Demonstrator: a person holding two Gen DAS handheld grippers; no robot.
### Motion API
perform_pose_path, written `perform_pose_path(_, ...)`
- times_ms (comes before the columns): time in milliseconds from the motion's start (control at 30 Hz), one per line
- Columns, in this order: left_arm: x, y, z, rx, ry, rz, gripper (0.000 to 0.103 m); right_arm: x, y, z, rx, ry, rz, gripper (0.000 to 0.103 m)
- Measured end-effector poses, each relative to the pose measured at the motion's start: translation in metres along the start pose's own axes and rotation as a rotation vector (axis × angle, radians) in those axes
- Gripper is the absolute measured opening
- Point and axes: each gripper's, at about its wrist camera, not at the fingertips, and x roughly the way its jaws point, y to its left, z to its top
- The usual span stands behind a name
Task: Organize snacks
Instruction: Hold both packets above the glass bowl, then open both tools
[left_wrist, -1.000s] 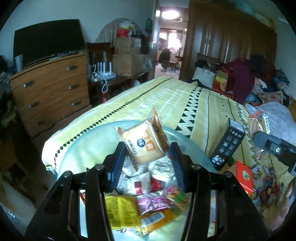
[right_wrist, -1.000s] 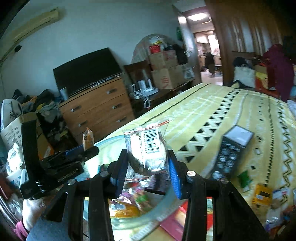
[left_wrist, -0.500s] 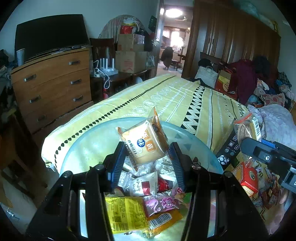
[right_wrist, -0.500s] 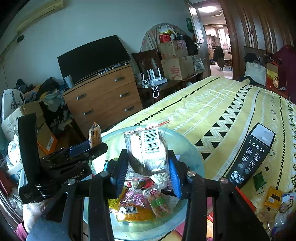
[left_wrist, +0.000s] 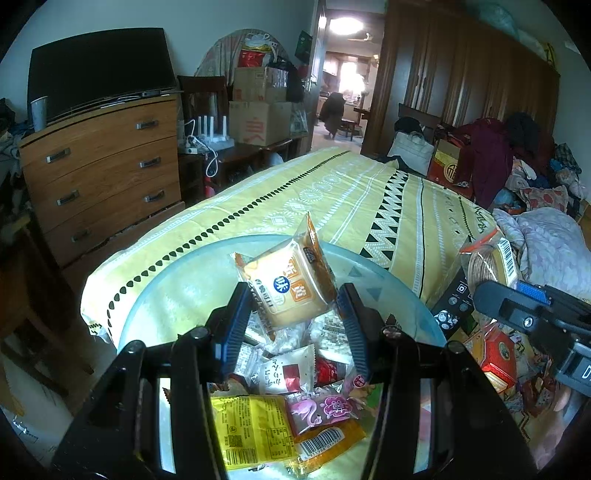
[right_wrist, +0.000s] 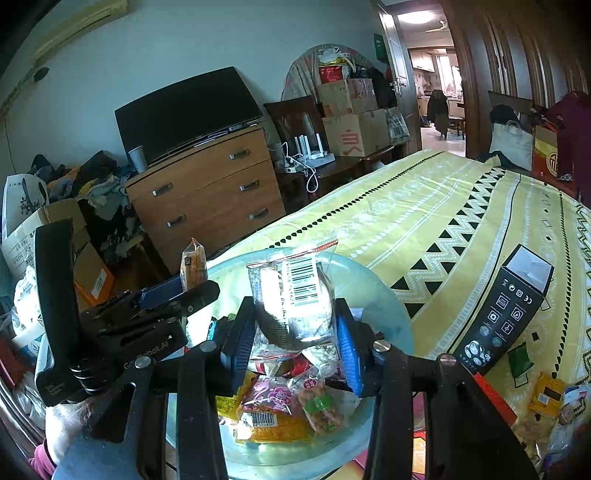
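Yellow bedspread (left_wrist: 332, 206), both grippers angled down over bowl (left_wrist: 177, 280), gripping packets.

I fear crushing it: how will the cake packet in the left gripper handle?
The orange cake packet looks soft and light: puffed wrapper, spongy slab inside. Glossy film may slip, since it sits tilted between the left gripper pads. A harder squeeze would probably dent it.

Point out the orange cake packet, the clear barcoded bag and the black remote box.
orange cake packet (left_wrist: 291, 286): left wrist view, front face.
clear barcoded bag (right_wrist: 295, 295): right wrist view, near barcode label.
black remote box (right_wrist: 506, 317): right wrist view, printed side.
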Motion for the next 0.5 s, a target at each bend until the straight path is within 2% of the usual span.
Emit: perform_pose_path(500, 0.0058, -0.0044, 0.0027, 0.005, 0.006, -0.004, 0.050, 0.0060, 0.0032, -0.0070, 0.004, 0.008, 0.007, 0.045)
